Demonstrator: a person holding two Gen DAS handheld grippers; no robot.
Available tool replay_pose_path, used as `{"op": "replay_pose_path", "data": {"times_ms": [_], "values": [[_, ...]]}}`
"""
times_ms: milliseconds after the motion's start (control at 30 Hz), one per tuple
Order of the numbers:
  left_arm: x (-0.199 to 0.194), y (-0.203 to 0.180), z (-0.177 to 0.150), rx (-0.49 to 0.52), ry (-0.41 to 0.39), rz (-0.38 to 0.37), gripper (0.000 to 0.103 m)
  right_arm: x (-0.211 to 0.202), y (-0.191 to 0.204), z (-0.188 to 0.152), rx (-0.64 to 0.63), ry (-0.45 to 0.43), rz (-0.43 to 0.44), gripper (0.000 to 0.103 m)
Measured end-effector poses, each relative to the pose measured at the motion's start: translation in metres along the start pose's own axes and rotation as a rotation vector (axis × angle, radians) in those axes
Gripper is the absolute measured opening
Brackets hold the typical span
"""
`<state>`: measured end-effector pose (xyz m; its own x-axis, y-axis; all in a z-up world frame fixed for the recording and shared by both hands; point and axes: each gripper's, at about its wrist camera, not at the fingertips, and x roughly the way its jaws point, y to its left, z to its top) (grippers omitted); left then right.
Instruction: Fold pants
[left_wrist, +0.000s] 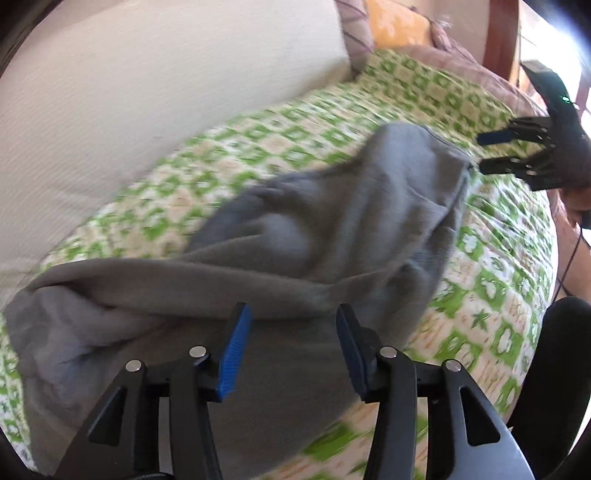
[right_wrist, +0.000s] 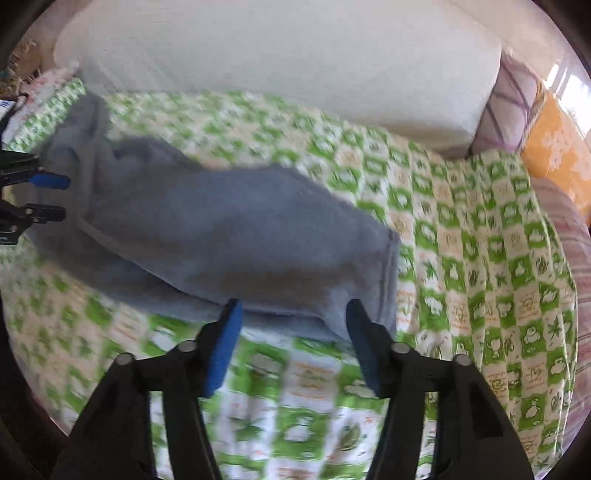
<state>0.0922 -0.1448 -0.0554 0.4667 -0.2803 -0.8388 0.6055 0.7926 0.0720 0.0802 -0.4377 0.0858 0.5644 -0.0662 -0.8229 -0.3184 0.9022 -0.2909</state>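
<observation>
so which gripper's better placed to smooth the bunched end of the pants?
Left, probably. The left gripper is open right over the rumpled end of the pants; the right gripper, also open, sits at the flatter hem end.

Motion blur smears the grey pants (left_wrist: 303, 236) and the green-patterned bedcover (right_wrist: 461, 229) in both views. The left gripper (right_wrist: 61, 197) is cut off by the right view's edge. Folded layers underneath are hidden.

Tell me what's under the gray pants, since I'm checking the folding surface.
The gray pants lie on a green-and-white patterned bedspread. Whatever is beneath their middle is covered.
</observation>
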Motion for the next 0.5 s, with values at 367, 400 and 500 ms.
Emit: {"op": "replay_pose_path", "data": {"times_ms": [367, 400, 500], "values": [[-0.045, 0.175, -0.043, -0.277, 0.011, 0.155, 0.051, 0.012, 0.109, 0.087, 0.078, -0.089, 0.385, 0.062], [-0.047, 0.193, -0.047, -0.313, 0.014, 0.166, 0.054, 0.017, 0.121, 0.096, 0.075, -0.081, 0.414, 0.062], [-0.054, 0.253, -0.06, -0.442, 0.016, 0.191, 0.058, 0.035, 0.167, 0.124, 0.054, -0.053, 0.465, 0.062]]}}
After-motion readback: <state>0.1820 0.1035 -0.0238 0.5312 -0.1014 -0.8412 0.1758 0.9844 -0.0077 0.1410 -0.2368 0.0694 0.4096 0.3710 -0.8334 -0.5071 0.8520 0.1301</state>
